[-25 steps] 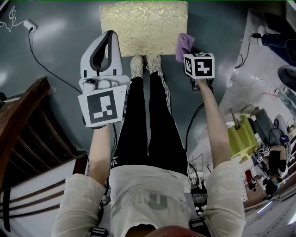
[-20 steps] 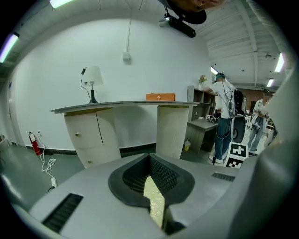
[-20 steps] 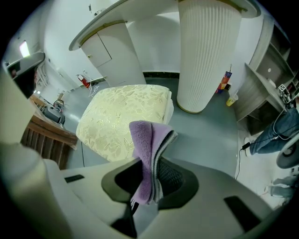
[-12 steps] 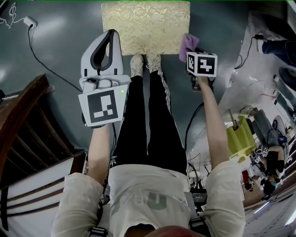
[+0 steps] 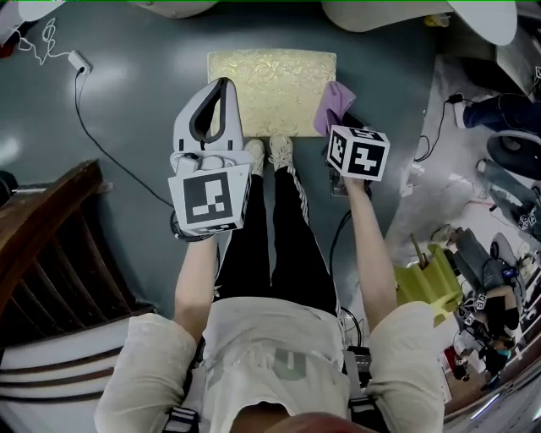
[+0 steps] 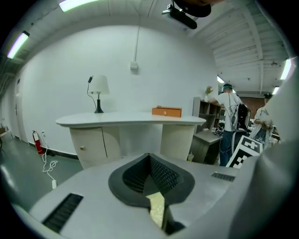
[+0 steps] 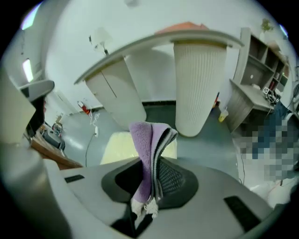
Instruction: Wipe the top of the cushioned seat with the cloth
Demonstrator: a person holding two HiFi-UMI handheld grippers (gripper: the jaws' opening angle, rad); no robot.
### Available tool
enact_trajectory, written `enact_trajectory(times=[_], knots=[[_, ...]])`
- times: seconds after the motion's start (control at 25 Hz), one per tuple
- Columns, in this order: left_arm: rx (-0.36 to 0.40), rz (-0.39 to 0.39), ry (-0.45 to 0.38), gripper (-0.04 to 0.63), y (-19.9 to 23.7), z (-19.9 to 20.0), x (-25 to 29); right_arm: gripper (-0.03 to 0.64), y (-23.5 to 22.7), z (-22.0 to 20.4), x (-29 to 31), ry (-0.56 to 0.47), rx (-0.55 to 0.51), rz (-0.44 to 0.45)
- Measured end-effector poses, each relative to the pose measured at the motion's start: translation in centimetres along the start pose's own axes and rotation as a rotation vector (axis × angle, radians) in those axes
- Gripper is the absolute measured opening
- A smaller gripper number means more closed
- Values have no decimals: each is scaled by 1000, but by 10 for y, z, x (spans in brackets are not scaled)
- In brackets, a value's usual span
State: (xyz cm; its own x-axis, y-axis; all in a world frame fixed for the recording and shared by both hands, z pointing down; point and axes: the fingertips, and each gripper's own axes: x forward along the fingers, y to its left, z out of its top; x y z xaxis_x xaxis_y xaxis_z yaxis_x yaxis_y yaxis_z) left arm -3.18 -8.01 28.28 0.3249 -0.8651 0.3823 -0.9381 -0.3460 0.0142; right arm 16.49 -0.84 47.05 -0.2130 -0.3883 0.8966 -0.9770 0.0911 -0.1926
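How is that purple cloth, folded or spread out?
Folded: the cloth stands bunched, pinched between the right tool's jaws, not spread on the seat.

Bright ceiling strips (image 6: 79, 3) light evenly; strong fisheye bending (dark vignetted corners).

Near corners of the cushioned seat (image 5: 272, 80) behind the left hand-held gripper (image 5: 221, 84) and the cloth (image 5: 336, 103)
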Motion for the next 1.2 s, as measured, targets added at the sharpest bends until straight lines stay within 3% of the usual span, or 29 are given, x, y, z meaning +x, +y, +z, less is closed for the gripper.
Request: enact_trajectory(times=[0.16, 0.32, 0.44, 0.6, 0.8, 1.04, 1.2], knots=[[20, -20, -50, 6, -4, 82, -28, 89, 57, 102, -110, -298, -17, 21], [-14, -33, -88, 6, -20, 164, -60, 89, 98, 183, -248, -575, -97, 11], [-23, -54, -122, 6, -32, 219, -87, 89, 121, 216, -345, -748, -132, -4], [-25, -102, -204, 6, -51, 273, -127, 89, 147, 213, -440, -929, -176, -37], [50, -135, -322, 6, -69, 312, -170, 89, 169, 195, -482, -1018, -250, -51], [56, -125, -376, 6, -70, 317, -186, 89, 178, 184, -489, -1015, -272, -21], [62, -132, -459, 6, -81, 336, -190, 89, 175, 185, -497, -991, -282, -12]])
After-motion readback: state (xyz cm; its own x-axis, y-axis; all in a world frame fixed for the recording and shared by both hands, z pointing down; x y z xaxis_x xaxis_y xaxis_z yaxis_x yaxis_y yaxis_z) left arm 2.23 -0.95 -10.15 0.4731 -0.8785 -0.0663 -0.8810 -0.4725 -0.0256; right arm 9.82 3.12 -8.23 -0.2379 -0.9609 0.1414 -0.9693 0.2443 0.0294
